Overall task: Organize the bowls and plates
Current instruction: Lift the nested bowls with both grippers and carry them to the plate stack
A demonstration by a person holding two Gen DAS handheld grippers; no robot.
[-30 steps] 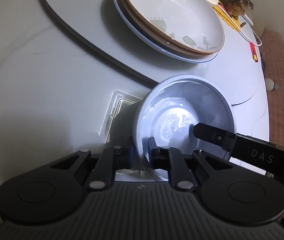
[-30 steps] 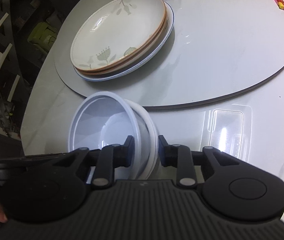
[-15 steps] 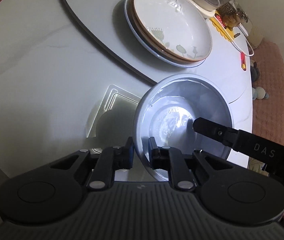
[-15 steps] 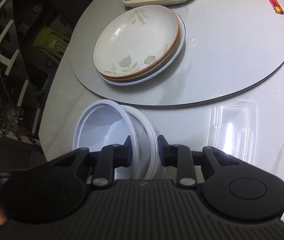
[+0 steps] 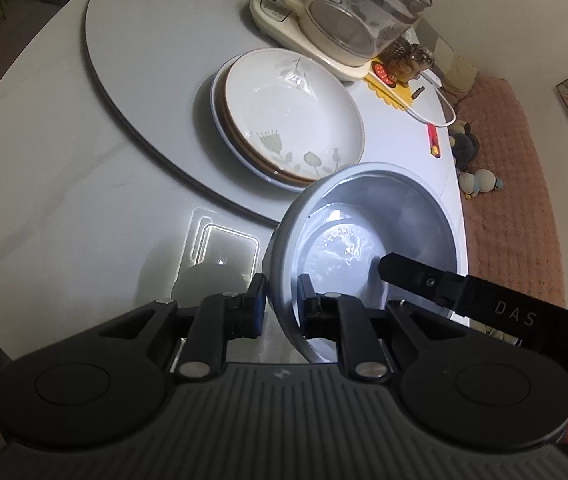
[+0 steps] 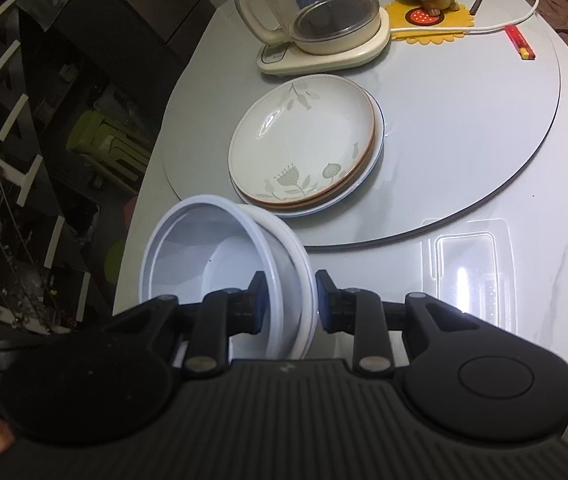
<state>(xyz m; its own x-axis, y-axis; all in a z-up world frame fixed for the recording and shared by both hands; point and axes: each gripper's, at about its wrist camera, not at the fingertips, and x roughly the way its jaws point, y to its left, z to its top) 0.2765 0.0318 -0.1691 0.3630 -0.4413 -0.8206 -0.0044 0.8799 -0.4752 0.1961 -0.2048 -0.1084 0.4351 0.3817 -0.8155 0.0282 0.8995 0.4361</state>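
Two nested white bowls point(image 5: 368, 240) point(image 6: 220, 256) are held tilted above the table between both grippers. My left gripper point(image 5: 282, 300) is shut on the near rim of the bowls. My right gripper point(image 6: 290, 296) is shut on the opposite rim; one of its fingers point(image 5: 416, 276) shows inside the bowl in the left wrist view. A stack of plates with a leaf-patterned plate on top point(image 5: 290, 116) point(image 6: 304, 144) sits on the round grey turntable point(image 5: 144, 64) point(image 6: 464, 128), just beyond the bowls.
A glass kettle on a cream base point(image 5: 348, 12) point(image 6: 316, 20) stands behind the plates. A yellow mat with a figurine point(image 6: 430, 12), a white cable and a red pen point(image 6: 520, 42) lie at the back. A clear plastic tray point(image 5: 220, 248) point(image 6: 468, 272) lies on the table point(image 5: 44, 184).
Both grippers have risen with the bowls, still shut on them. The plates and kettle have come further into view and look farther below.
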